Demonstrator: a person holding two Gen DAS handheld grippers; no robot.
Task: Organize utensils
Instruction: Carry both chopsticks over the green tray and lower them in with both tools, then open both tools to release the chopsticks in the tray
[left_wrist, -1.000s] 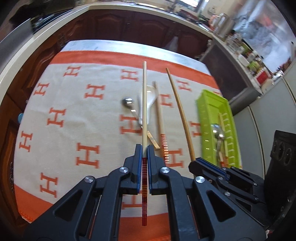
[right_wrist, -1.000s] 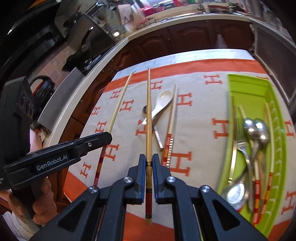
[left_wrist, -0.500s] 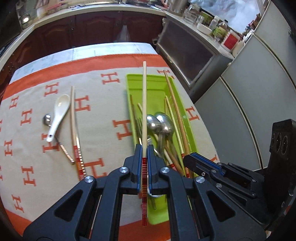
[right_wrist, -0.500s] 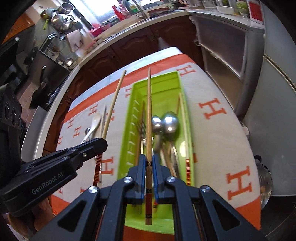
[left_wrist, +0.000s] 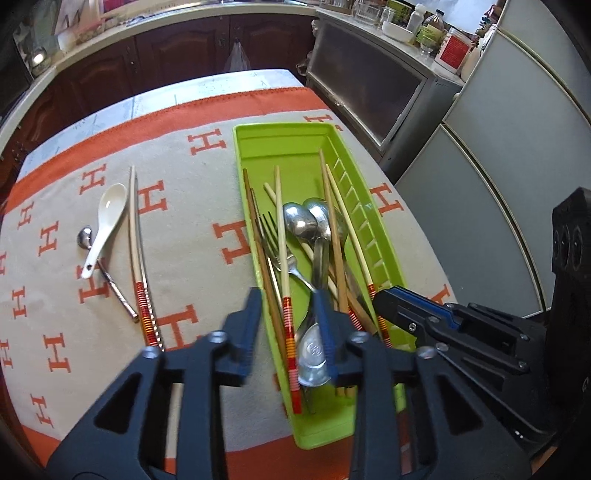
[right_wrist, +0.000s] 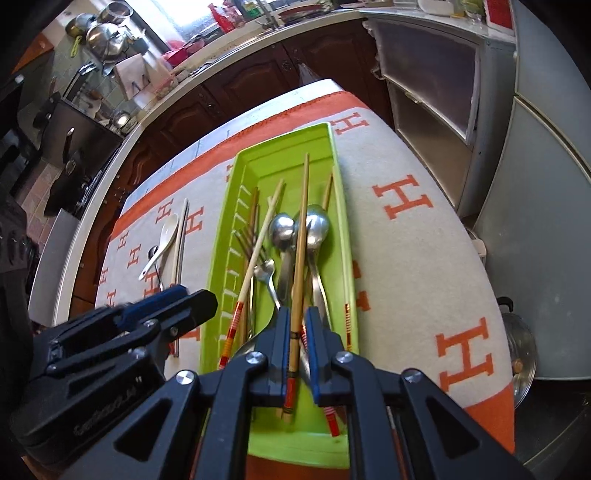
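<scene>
Left gripper (left_wrist: 286, 325): jaws just opened, pale red-banded chopstick (left_wrist: 282, 258) released into green plastic tray (left_wrist: 384, 258).
Right gripper (right_wrist: 295, 332): clamps brown wooden chopstick (right_wrist: 301, 236).
Left of frame: white ceramic spoon (left_wrist: 105, 225), steel spoon (left_wrist: 110, 288), one chopstick (left_wrist: 136, 251) remain on cloth.

Lime-green tray (left_wrist: 380, 254); cream cloth (left_wrist: 192, 206) with orange H's and border; white spoon (left_wrist: 107, 218); pale chopsticks (left_wrist: 284, 266) banded red and orange

Both tools are matte black plastic, the left gripper (left_wrist: 286, 314) and right gripper (right_wrist: 295, 325) each showing blue pads inside the fingers, silver screws at the pivots, triangular cut-outs in the linkage arms, and embossed lettering along the left one's side.
</scene>
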